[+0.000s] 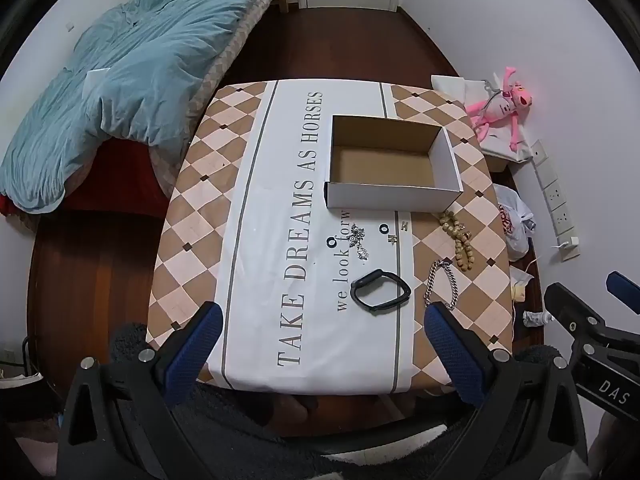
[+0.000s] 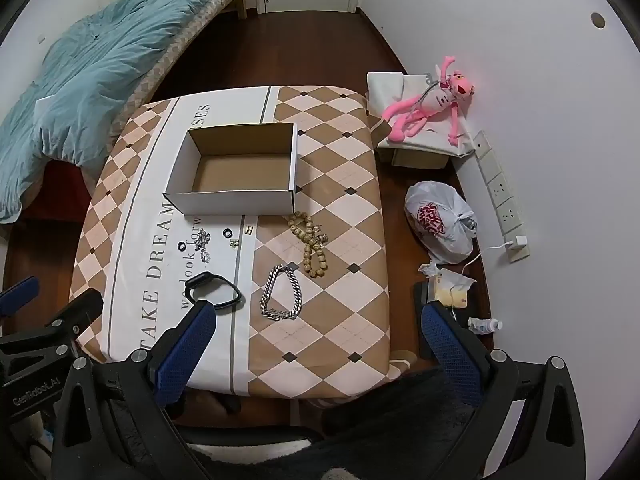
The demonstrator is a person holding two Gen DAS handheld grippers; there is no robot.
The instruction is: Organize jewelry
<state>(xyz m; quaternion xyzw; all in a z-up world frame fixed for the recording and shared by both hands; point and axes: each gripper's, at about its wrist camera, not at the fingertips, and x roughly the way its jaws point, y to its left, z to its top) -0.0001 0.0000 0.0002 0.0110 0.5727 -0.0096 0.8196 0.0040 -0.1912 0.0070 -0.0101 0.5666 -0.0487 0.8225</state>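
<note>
The left tongs [image 1: 322, 316] were held wide apart above the near edge of the bench [image 1: 200, 208], with nothing between them. An open cardboard box [image 1: 394, 164] was seen on the cloth. Nearer lay a black watch [image 1: 380, 290], a silver chain [image 1: 442, 286], a string of wooden beads [image 1: 458, 240] and a small sparkling piece [image 1: 358, 242]. Part of the right tongs [image 1: 592, 320] was seen at the right edge.

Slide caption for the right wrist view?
Open right gripper above silver chain, watch, beads; cardboard box empty.
</note>
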